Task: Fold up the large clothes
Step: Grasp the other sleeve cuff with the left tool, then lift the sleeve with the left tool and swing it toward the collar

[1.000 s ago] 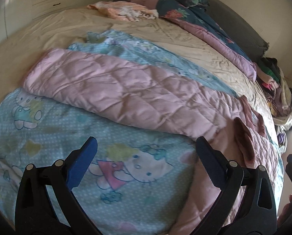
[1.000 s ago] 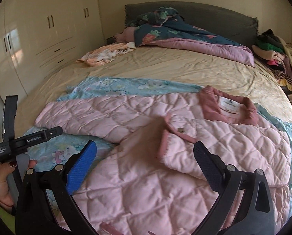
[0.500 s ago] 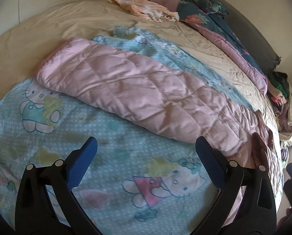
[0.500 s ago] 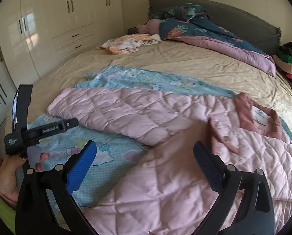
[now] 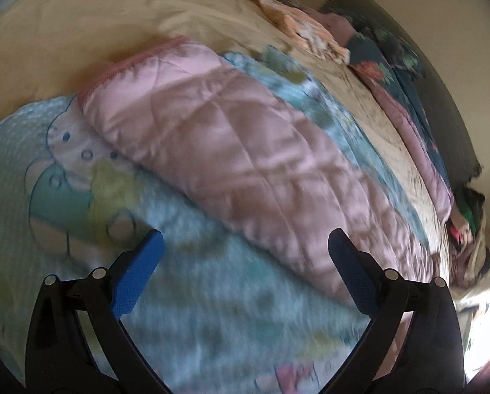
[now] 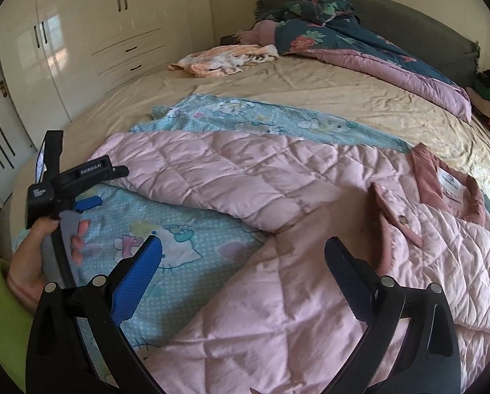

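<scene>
- The pale pink quilted jacket [image 6: 310, 229] is lying spread out on the near half of the bed, front side up, with its darker pink collar [image 6: 442, 177] and a white label pointing toward the right side of the right wrist view.
- One long quilted sleeve [image 6: 212, 177] is stretching out flat to the left, away from the jacket body, ending in a darker pink cuff [image 5: 113, 69] that shows up in the left wrist view.
- The jacket is sitting on top of a light blue cartoon-cat print blanket [image 6: 166, 239], which is peeking out both in front of and behind the sleeve.
- The left gripper [image 5: 243, 256] is hovering low over the blue blanket just beside the sleeve, jaws spread wide and gripping nothing; that view is pretty blurry.
- From the right wrist camera, the left gripper [image 6: 90, 202] is showing up at the left edge, held in the person's left hand [image 6: 41, 256] with a lime green cuff at the wrist.
- The right gripper [image 6: 243, 262] is hanging over the jacket's lower body near the armpit seam, jaws also wide apart with nothing between them, not touching the fabric as far as the view shows.
- Under it all, a tan bedsheet [image 6: 310, 92] is covering the bed.
- Farther back, a dark floral duvet with pink lining [image 6: 360, 46] is bunching up along the grey headboard [image 6: 409, 19], with a crumpled peach and white garment [image 6: 225, 60] beside it.
- A cream wardrobe [image 6: 97, 39] is standing along the left wall, and a heap of mixed clothes [image 6: 488, 98] is piling up at the far right.
</scene>
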The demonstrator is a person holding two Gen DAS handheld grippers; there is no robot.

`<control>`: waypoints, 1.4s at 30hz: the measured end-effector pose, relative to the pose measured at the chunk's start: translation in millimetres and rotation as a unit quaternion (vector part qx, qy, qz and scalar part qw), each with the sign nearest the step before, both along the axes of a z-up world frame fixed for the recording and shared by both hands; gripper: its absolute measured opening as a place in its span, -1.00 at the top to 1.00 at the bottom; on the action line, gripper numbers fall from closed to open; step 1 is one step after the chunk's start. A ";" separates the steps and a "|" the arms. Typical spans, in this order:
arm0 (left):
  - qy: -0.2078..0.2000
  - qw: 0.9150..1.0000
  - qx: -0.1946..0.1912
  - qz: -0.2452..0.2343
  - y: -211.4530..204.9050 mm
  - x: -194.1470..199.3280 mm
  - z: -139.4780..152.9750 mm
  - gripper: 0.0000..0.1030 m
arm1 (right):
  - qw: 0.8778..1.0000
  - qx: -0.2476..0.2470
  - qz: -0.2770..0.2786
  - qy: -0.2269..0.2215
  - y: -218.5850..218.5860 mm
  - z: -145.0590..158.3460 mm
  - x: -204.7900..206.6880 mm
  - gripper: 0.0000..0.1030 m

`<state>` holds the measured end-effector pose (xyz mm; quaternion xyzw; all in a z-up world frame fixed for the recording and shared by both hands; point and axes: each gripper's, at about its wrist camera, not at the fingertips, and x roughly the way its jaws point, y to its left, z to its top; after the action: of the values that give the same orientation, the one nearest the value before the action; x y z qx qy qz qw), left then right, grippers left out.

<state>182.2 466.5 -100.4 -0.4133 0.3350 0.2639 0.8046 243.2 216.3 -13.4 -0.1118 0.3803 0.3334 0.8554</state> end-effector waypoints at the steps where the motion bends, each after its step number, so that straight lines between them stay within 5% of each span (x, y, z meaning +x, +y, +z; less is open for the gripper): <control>1: -0.001 1.000 0.000 0.004 3.4 2.1 -0.4 -0.82 | 1.000 0.003 -0.007 0.001 -5.8 0.1 1.6 -0.92; 4: 0.006 1.000 0.008 0.022 13.5 10.4 0.2 -0.77 | 1.000 0.005 -0.026 0.005 -21.8 -0.3 8.1 -0.92; 6: 0.015 0.999 0.023 0.041 18.8 14.6 2.3 -0.39 | 0.999 0.008 -0.038 0.008 -33.9 0.0 12.8 -0.91; 8: 0.023 0.998 0.020 0.048 24.9 18.4 1.4 -0.31 | 0.999 0.008 -0.047 0.009 -44.2 0.4 15.2 -0.91; 12: 0.010 0.997 0.032 0.063 32.3 14.4 13.7 0.39 | 0.998 0.013 -0.066 0.009 -67.0 1.6 19.0 -0.91; 15: -0.010 0.997 0.059 0.052 27.3 11.0 39.6 0.63 | 0.997 0.017 -0.075 0.007 -79.2 3.3 20.8 -0.91; 28: -0.121 0.975 0.186 -0.027 -61.8 23.9 200.4 0.78 | 0.990 0.062 -0.124 -0.010 -152.7 33.3 6.1 -0.91; 42: -0.152 0.947 0.253 -0.126 -175.6 38.7 272.0 0.80 | 0.979 0.092 -0.178 -0.039 -240.3 69.5 -21.4 -0.91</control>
<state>220.9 290.9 171.6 -0.1853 0.1803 0.1709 0.9508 221.8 -23.9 56.2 0.0244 0.3281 0.2047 0.9219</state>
